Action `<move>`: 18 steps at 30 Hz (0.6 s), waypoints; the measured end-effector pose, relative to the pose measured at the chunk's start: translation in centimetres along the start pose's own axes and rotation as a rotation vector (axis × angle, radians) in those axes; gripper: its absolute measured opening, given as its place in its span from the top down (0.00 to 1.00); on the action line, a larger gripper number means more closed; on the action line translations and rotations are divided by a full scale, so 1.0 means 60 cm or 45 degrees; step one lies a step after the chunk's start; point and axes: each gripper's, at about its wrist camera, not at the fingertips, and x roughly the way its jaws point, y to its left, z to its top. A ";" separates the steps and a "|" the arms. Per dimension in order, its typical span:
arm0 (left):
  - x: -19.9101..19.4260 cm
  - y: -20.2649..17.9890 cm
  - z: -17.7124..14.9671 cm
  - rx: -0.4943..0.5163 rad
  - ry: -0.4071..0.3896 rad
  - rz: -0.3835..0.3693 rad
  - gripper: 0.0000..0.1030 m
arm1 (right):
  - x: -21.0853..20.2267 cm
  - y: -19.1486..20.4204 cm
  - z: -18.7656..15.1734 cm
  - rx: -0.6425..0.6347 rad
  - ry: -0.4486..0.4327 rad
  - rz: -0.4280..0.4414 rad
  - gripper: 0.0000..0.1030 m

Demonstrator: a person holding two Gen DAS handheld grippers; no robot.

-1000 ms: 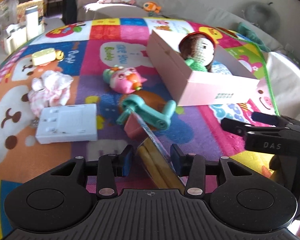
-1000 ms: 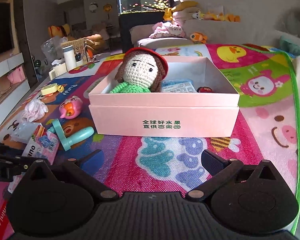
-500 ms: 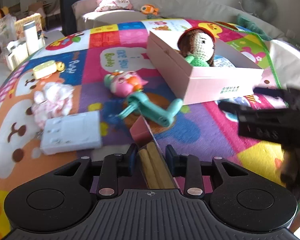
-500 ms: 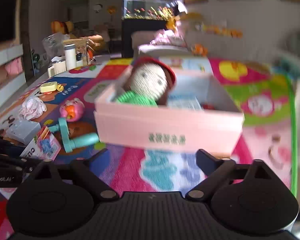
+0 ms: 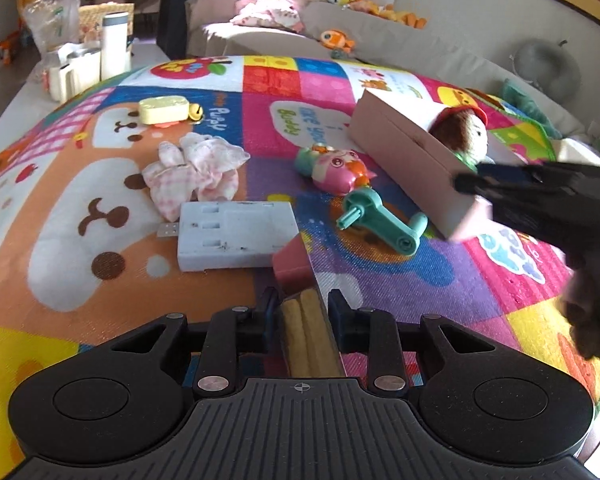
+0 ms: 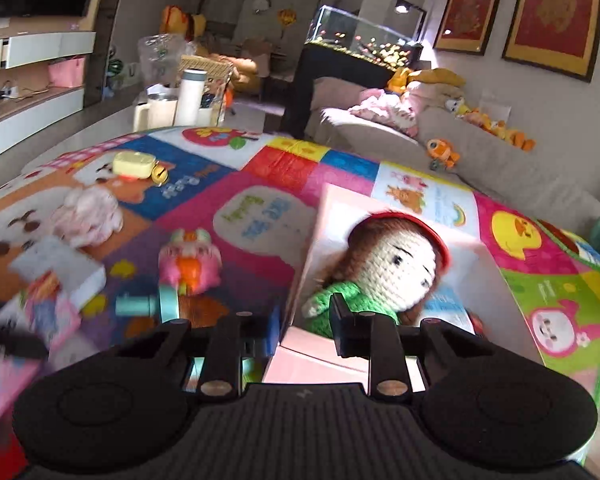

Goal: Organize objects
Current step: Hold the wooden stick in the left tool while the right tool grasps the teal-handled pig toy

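Left wrist: L gripper (image 5: 303, 312) clamps snack pack (image 5: 305, 320), R gripper (image 6: 304, 322) astride pink box (image 6: 380, 344) wall.

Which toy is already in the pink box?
The crochet doll with the red hat. It sits inside the pink box, while the pink toy and teal crank toy lie on the mat.

The doll (image 6: 392, 268) is knitted yarn, soft and bumpy, and the pink box (image 5: 408, 160) looks like smooth matt cardboard. The play mat (image 5: 380, 272) is woven cloth, the teal crank (image 5: 384, 220) shiny plastic.
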 end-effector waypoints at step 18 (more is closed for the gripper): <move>-0.004 0.000 -0.008 0.013 -0.023 0.011 0.70 | -0.132 -0.059 -0.080 0.174 -0.074 0.196 0.47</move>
